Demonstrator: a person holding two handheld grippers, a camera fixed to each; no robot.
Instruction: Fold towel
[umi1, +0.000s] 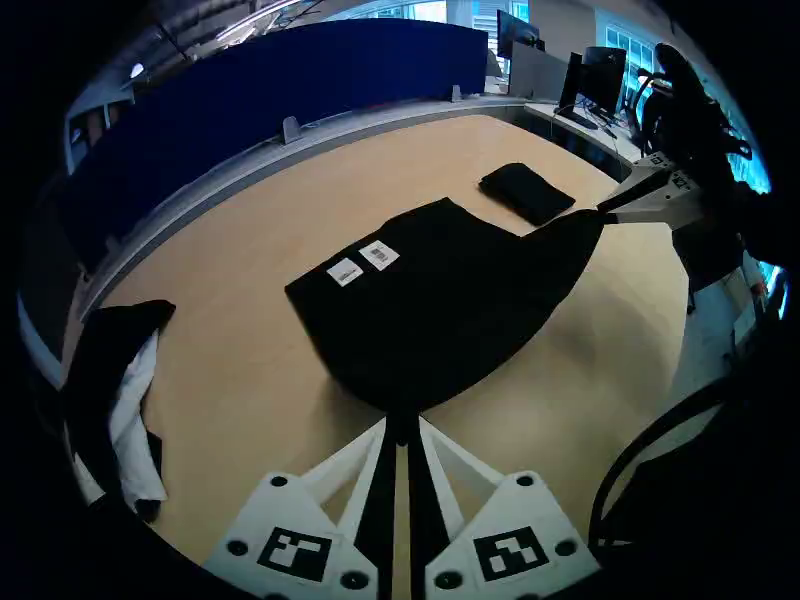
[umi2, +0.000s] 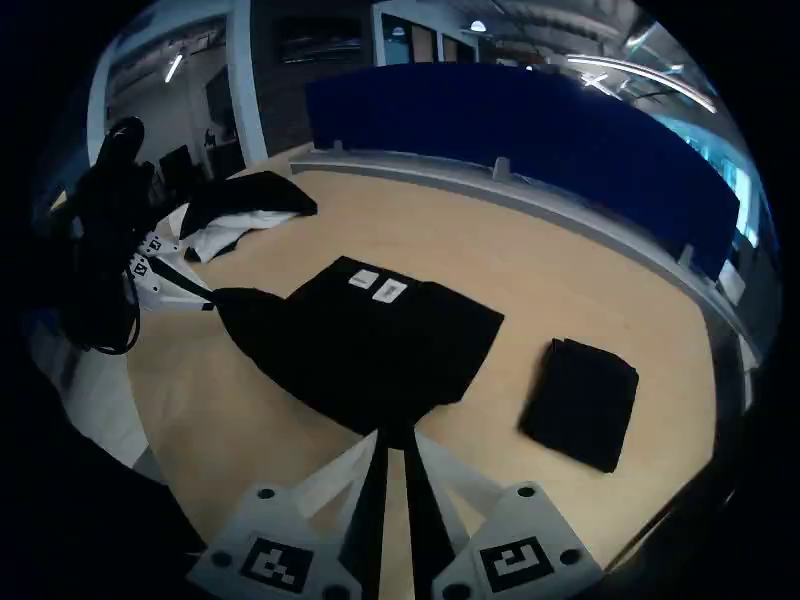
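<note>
1. Left gripper view: the left tool (umi1: 400, 428) sits at 6 o'clock, its two fingers drawn together and a corner of the black towel (umi1: 440, 300) pinched between their tips
2. From that pinch the towel fans out toward 12 o'clock over the pale wooden worktop (umi1: 250, 330). Its far part lies flat at the centre, with two white labels (umi1: 362, 263) near the edge at about 11 o'clock on the cloth
3. In the same view the right tool (umi1: 603, 213) reaches in from 2 o'clock with its tips closed on another corner of the towel. The corner is drawn out to a point there and held off the worktop, with a soft shadow beneath
4. Right gripper view: the right tool is at 6 o'clock, fingers pressed together on its towel corner, and the cloth spreads away from the tips toward the centre. The left tool grips the other corner at 9 o'clock, so the towel hangs stretched between the two tools
5. A folded black cloth (umi1: 525, 190) lies on the worktop near the towel but apart from it, at 1 o'clock in the left gripper view and 4 o'clock in the right gripper view
6. A pile of black and white cloth (umi1: 125, 400) lies at the worktop's edge at 8 o'clock in the left gripper view, well apart from the towel
7. A blue partition (umi1: 300, 80) runs along the far side of the worktop from 10 to 12 o'clock
</note>
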